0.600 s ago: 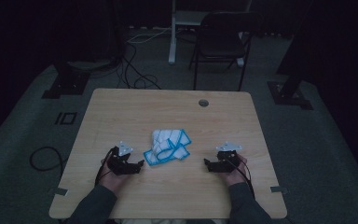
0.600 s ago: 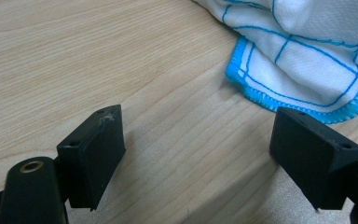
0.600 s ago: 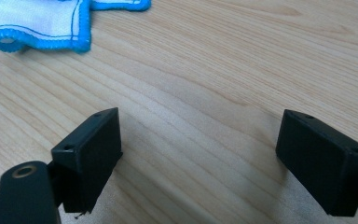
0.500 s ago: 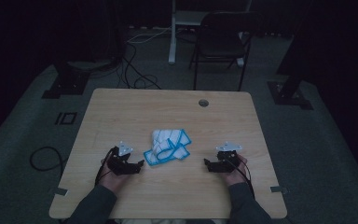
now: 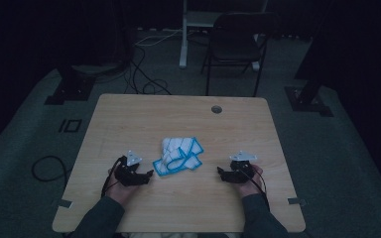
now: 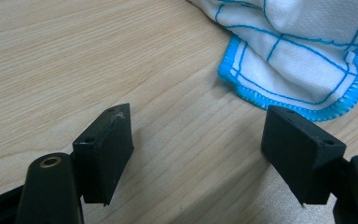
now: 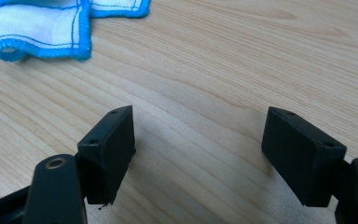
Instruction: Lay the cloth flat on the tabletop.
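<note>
My left gripper [image 5: 149, 174] rests low over the table [image 5: 129, 119], jaws spread wide with nothing between them; bare wood shows in the gap. My right gripper [image 5: 220, 172] sits the same way on the other side, jaws wide apart and holding nothing.

The cloth [image 5: 178, 155], white with bright blue stitched edging and thin blue grid lines, lies crumpled in a loose heap between the two grippers, slightly ahead of both. Not flat: folds overlap and one edge curls over on itself.

Left gripper view: the cloth [image 6: 303, 51] lies ahead and toward the right-hand jaw. Its nearest blue hem ends just short of that jaw's tip; apart, not touching.

Right gripper view: the cloth [image 7: 42, 25] lies ahead and off to the left, beyond the left-hand jaw, clearly farther from these tips than from the other gripper's. A rolled hem faces me there.

High view: both grippers point inward toward the cloth. Left gripper near it; right gripper with a wider strip of bare wood between. My hands hold each gripper from behind, sleeves entering from the near edge.
</note>
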